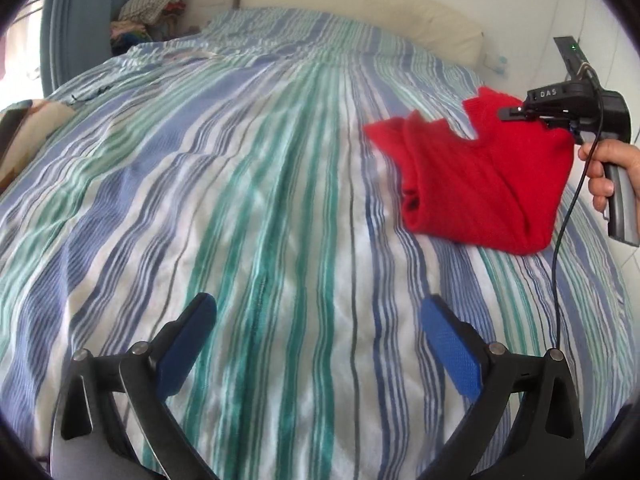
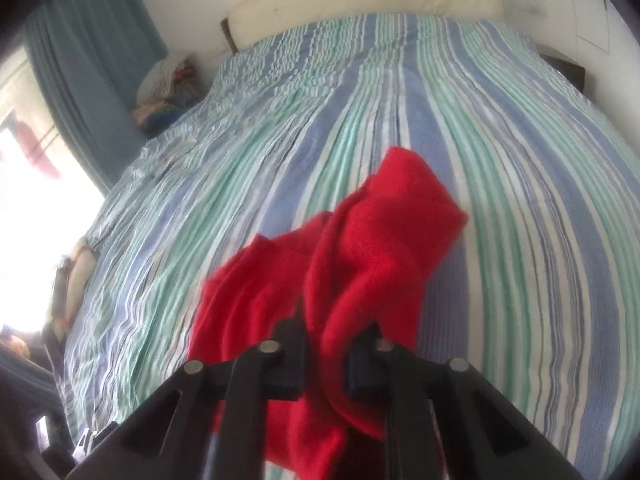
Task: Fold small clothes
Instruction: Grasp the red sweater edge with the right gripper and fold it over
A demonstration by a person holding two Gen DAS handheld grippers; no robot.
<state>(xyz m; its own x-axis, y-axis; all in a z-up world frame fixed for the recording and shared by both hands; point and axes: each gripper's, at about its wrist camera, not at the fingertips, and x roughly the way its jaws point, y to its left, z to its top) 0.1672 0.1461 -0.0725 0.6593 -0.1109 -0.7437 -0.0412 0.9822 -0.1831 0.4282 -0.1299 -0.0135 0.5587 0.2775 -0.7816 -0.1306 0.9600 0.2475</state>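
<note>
on the left we see our left gripper (image 1: pixel 318 340) hovering over the striped bedspread (image 1: pixel 240 180), blue pads (image 1: pixel 450 350) spread wide with nothing between them. further right, the red garment (image 1: pixel 480 176) hangs partly lifted (its lower fold resting on the bed), pinched by our right gripper (image 2: pixel 326 344), whose fingers are clamped on the cloth.

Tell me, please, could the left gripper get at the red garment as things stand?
Probably yes: the left gripper is open over bare striped bedspread, with nothing between it and the red garment, which the right gripper holds.
</note>
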